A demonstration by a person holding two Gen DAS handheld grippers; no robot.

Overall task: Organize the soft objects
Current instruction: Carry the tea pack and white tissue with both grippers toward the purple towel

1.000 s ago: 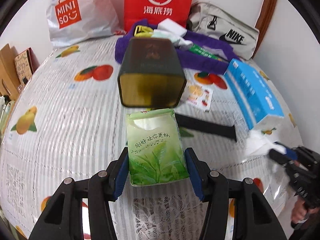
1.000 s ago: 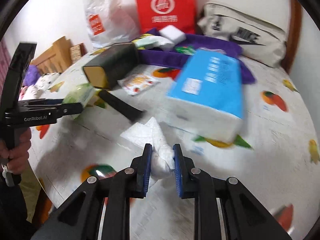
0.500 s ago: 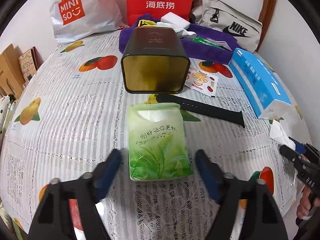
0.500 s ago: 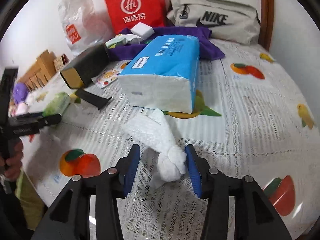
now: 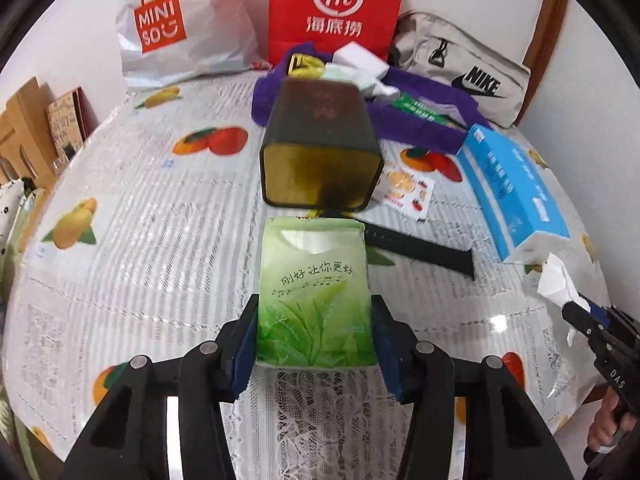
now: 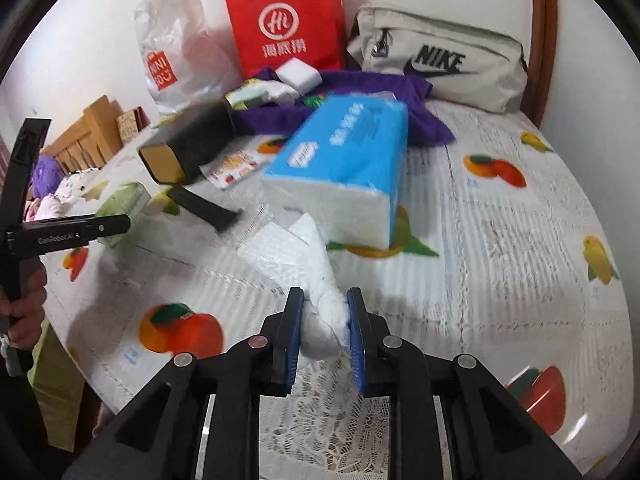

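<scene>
Left gripper (image 5: 316,332): jaws closing, blue pads against both sides of the green tissue pack (image 5: 314,292), which lies flat on the tablecloth (image 5: 160,216).
Just beyond the pack: dark tin (image 5: 320,144) lying on its side, its gold end facing the gripper.
Ahead and right of the pack: black strap (image 5: 420,250) flat on the cloth; past it, a fruit-print sachet (image 5: 408,192).
Farther right: blue tissue box (image 5: 512,188).
Behind the tin: purple towel (image 5: 416,120) with small items heaped on it.
Farthest, against the wall: white shopping bag (image 5: 176,36), red paper bag (image 5: 336,4), grey pouch (image 5: 460,76).

Right gripper (image 6: 323,320): jaws closing, pads pressing a twisted white tissue (image 6: 316,292); its loose end spreads on the cloth just ahead and to the left.
Directly beyond the tissue: the blue box, nearly touching it.
Far left: the other gripper on the green pack, a hand (image 6: 24,304) on its handle.
</scene>
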